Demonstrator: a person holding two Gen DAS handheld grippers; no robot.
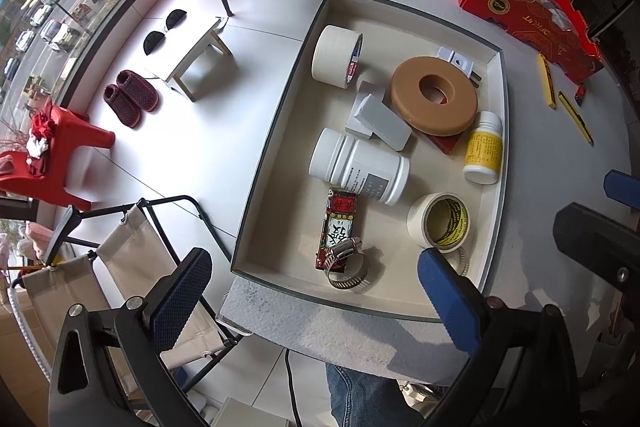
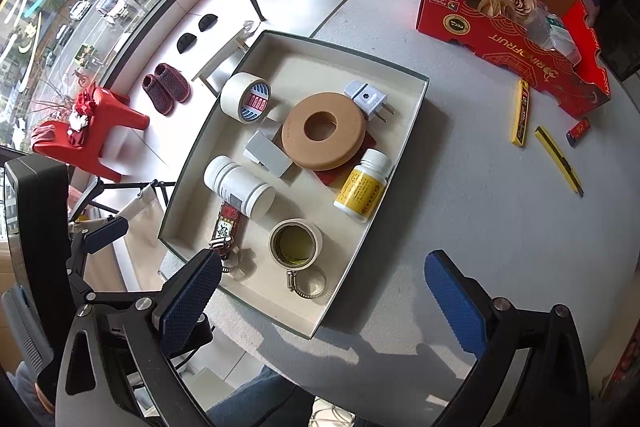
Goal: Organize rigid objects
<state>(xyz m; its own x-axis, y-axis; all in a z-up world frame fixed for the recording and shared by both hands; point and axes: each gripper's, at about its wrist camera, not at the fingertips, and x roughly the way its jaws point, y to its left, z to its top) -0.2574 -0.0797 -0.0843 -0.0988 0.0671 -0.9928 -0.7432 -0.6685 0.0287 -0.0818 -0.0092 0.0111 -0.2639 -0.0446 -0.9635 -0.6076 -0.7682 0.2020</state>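
Note:
A shallow cream tray (image 1: pixel 280 115) (image 2: pixel 192 167) on the grey table holds a white tape roll (image 1: pixel 336 57), a tan ring (image 1: pixel 434 95) (image 2: pixel 324 131), a white bottle (image 1: pixel 360 167), a yellow-labelled bottle (image 2: pixel 362 185), a small tape roll (image 2: pixel 296 243), grey blocks (image 1: pixel 384 121), a plug adapter (image 2: pixel 368 99), a red packet (image 1: pixel 338 227) and hose clamps (image 2: pixel 306 281). My left gripper (image 1: pixel 316 303) hovers open over the tray's near edge, holding nothing. My right gripper (image 2: pixel 322 301) is open above the tray's near right corner, also holding nothing.
Right of the tray, two yellow utility knives (image 2: pixel 520 113) (image 2: pixel 558 159) and a small red item (image 2: pixel 578 131) lie on the table. A red cardboard box (image 2: pixel 500 39) stands at the back right. Chairs, a stool and slippers are on the floor to the left.

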